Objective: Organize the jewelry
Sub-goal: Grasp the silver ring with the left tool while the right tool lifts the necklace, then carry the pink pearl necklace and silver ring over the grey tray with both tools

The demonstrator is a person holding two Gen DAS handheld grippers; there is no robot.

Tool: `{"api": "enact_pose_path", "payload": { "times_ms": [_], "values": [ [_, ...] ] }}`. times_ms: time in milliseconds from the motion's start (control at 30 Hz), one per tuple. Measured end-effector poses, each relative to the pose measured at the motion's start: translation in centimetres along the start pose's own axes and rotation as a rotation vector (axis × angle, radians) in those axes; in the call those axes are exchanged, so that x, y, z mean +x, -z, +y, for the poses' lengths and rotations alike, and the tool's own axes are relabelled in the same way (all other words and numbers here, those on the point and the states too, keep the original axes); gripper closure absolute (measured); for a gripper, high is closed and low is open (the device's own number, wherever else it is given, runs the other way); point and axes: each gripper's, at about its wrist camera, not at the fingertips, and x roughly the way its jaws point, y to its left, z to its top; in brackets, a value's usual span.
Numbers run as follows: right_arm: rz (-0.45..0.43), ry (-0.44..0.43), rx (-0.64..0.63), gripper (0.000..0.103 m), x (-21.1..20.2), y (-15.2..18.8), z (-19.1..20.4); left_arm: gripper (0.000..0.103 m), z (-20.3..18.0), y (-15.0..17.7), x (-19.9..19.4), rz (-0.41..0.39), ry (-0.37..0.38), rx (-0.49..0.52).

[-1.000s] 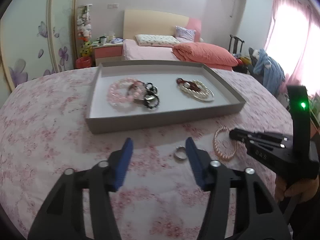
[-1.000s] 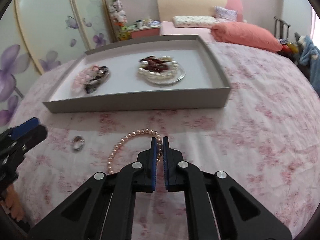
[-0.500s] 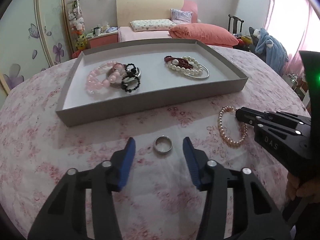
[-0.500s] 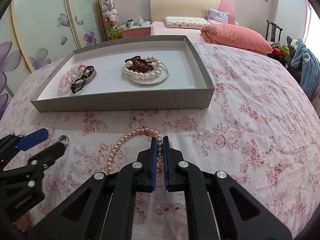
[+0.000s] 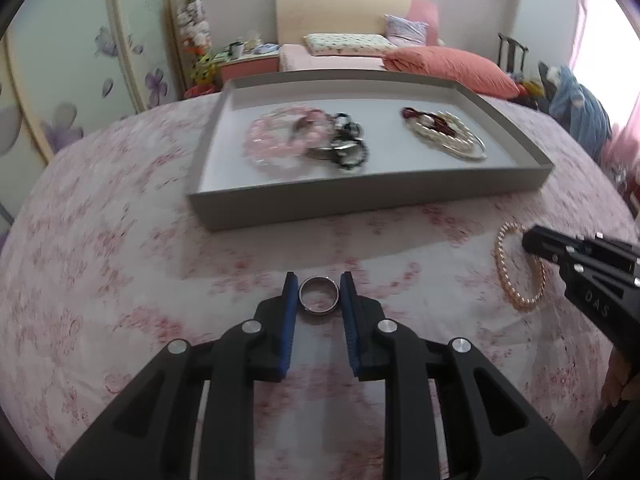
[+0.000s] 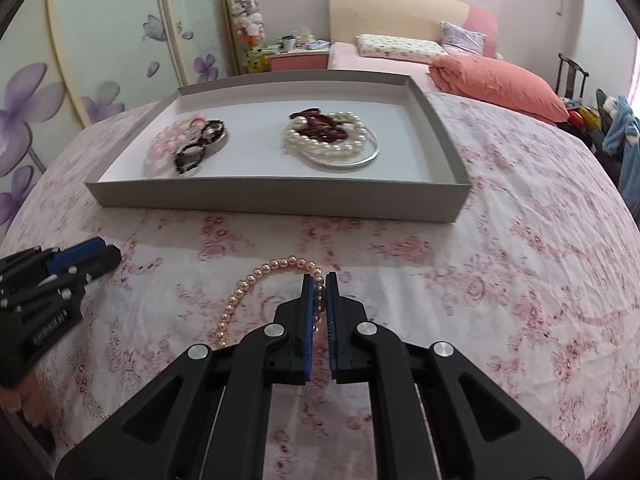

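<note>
Left gripper (image 5: 319,285) jaws closing, flanking silver ring (image 5: 319,295); contact unclear. Right gripper (image 6: 319,286) clamped on pink pearl bracelet (image 6: 256,280), tray (image 6: 280,202) at 12 o'clock.

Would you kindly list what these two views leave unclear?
- Left wrist view: blur hides whether the left claw pads touch the ring.
- Right wrist view: the right claw covers part of the pearl bracelet.
- Both views: the piles in the tray overlap, so pieces cannot be counted.

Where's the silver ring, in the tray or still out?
Out. The silver ring lies flat on the floral cloth, in front of the grey tray.
</note>
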Motion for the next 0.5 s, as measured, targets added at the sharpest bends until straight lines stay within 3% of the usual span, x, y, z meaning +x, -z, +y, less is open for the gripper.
{"api": "enact_pose_path", "payload": {
  "times_ms": [500],
  "values": [
    [0.001,-0.011,0.008,0.096,-0.02,0.09,-0.1,0.08,0.27,0.07,-0.23,-0.001,0.004,-0.015]
  ]
}}
